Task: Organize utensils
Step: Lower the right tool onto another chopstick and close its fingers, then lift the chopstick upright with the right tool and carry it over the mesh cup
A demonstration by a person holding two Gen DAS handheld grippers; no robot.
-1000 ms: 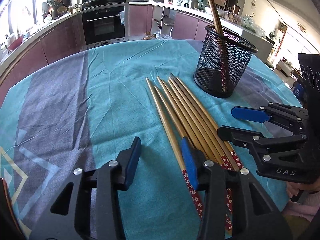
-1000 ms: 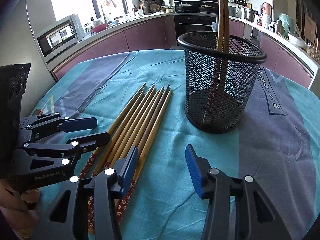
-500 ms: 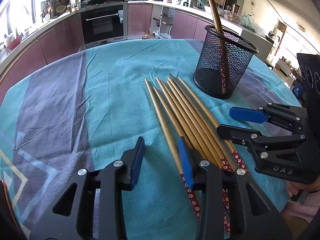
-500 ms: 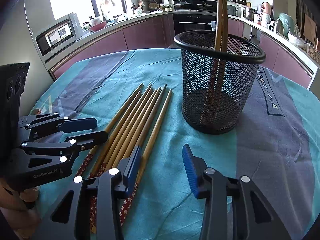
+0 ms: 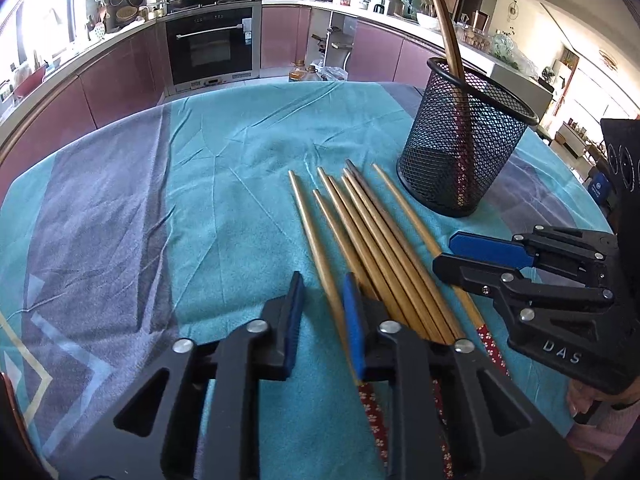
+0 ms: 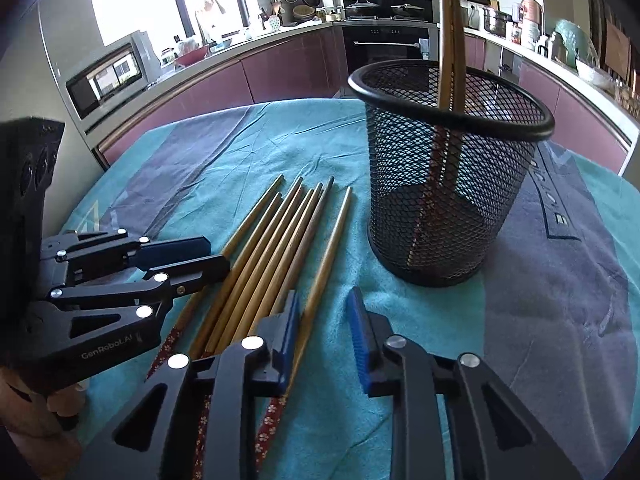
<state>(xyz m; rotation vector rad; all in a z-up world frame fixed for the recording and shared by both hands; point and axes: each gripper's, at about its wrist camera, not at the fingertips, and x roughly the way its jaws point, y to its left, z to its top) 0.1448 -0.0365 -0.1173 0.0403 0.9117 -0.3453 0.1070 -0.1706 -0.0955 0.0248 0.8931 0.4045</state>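
Note:
Several wooden chopsticks (image 5: 372, 232) with red flowered ends lie side by side on the teal cloth; they also show in the right wrist view (image 6: 276, 256). A black mesh cup (image 5: 460, 160) stands upright beyond them and holds two chopsticks (image 6: 450, 40). My left gripper (image 5: 322, 308) is open, low over the leftmost chopstick, which lies between its fingers. My right gripper (image 6: 324, 320) is open, with the rightmost chopstick (image 6: 326, 256) between its fingers. Each gripper shows in the other's view, the right one (image 5: 472, 256) and the left one (image 6: 200, 256).
The round table (image 5: 120, 200) has a teal and grey cloth. The mesh cup (image 6: 448, 168) stands just right of the chopstick row. Kitchen counters and an oven (image 5: 212, 48) lie beyond the table's far edge.
Both grippers have moved forward and lower toward the chopsticks. The left gripper's jaws have narrowed around the leftmost chopstick. The chopsticks and cup have not moved.

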